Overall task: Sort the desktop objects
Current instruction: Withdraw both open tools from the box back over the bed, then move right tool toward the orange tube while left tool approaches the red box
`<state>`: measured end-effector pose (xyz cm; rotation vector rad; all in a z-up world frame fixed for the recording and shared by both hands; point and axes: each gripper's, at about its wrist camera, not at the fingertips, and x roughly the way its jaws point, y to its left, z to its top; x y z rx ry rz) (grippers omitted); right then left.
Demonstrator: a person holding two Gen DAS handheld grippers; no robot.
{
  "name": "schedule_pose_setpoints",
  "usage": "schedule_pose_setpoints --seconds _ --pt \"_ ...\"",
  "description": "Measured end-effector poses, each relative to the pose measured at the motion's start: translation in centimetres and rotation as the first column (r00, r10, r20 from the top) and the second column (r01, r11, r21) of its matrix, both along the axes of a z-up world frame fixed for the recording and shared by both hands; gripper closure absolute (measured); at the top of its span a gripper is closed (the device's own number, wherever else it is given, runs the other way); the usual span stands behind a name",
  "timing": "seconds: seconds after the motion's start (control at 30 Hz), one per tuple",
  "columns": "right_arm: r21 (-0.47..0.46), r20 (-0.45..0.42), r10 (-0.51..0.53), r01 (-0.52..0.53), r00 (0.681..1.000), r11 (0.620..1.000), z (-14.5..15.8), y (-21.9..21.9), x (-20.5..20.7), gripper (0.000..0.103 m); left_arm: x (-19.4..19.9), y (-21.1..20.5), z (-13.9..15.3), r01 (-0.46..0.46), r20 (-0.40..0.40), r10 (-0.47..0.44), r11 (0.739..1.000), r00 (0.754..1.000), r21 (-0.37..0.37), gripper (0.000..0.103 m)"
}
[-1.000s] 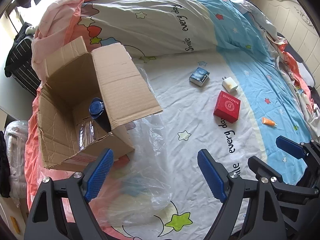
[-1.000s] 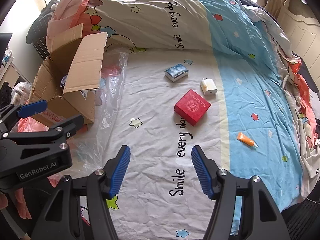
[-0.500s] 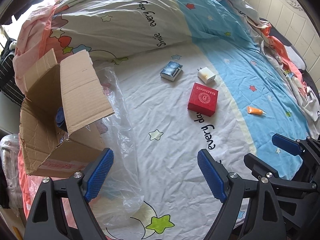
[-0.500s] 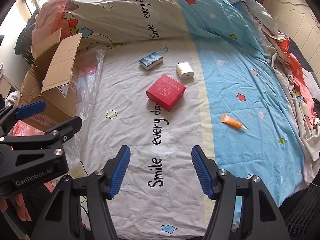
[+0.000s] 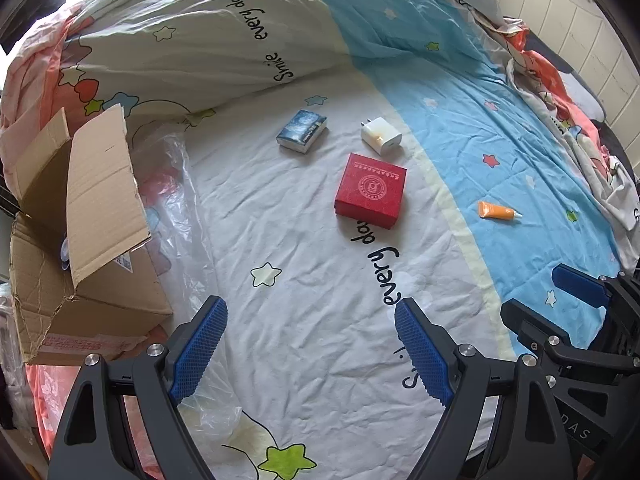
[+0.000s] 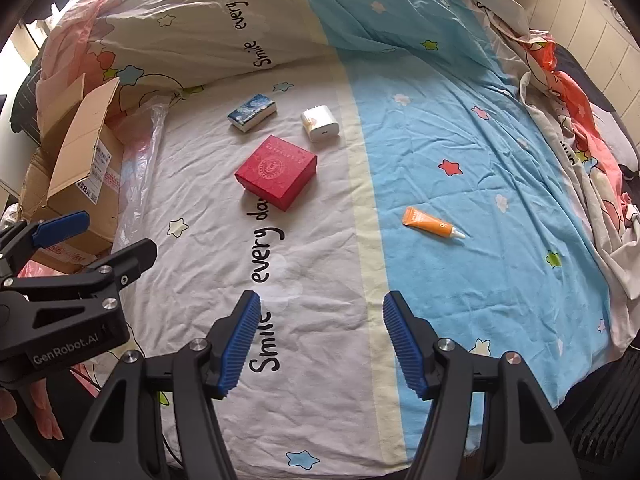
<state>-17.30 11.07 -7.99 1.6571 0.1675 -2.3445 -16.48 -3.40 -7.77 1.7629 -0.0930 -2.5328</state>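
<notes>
A red square box (image 5: 371,189) (image 6: 276,172) lies in the middle of the bed sheet. Just beyond it rest a small blue-patterned box (image 5: 302,131) (image 6: 252,112) and a white charger plug (image 5: 381,135) (image 6: 320,123). To the right, an orange tube (image 5: 498,211) (image 6: 432,223) lies on the blue stripe. At the left stands an open cardboard box (image 5: 76,232) (image 6: 76,172). My left gripper (image 5: 310,350) is open and empty, low over the sheet, short of the red box. Also open and empty, my right gripper (image 6: 320,342) hovers near the bed's front edge.
Crumpled clear plastic (image 5: 180,200) lies between the cardboard box and the sheet. A rolled duvet (image 5: 224,36) rises at the back. Bunched bedding (image 6: 580,136) runs along the right, by a cream headboard (image 5: 580,36). A hand (image 6: 24,408) holds the left gripper.
Both grippers have swung right, away from the cardboard box and toward the objects on the sheet. The inside of the box has dropped from the left view. Both stayed open.
</notes>
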Motion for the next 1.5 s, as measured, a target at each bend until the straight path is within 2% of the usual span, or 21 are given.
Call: schedule_pose_setpoints --seconds 0.47,0.9,1.03,1.27,1.37,1.5 --pt "0.016 -0.003 -0.050 0.050 0.999 0.999 -0.7 3.8 -2.2 0.042 -2.5 3.4 -1.6 0.052 0.017 -0.052 0.999 0.998 0.013 0.015" --pt "0.013 0.011 -0.082 0.082 0.997 0.997 -1.9 6.0 -3.3 0.041 -4.1 4.3 -2.8 0.060 0.025 -0.060 0.998 0.998 0.006 0.015" --pt "0.014 0.015 -0.093 0.093 0.996 0.996 -2.5 6.8 -3.9 0.030 -4.9 4.1 -3.7 0.046 0.041 -0.046 0.999 0.998 0.005 0.015" --pt "0.051 0.023 -0.114 0.112 0.993 0.992 -4.1 8.9 -6.0 0.030 -6.5 3.6 -5.2 0.020 0.046 -0.020 1.000 0.999 0.010 0.014" --pt "0.043 0.011 -0.084 0.083 0.996 0.996 -4.4 9.2 -6.8 0.030 -7.3 3.4 -6.0 0.008 0.053 -0.008 1.000 0.999 0.012 0.014" --pt "0.051 -0.004 0.058 -0.058 0.998 0.997 -4.9 8.5 -7.9 0.030 -8.1 3.5 -7.0 -0.002 0.055 0.001 1.000 0.999 0.016 0.014"
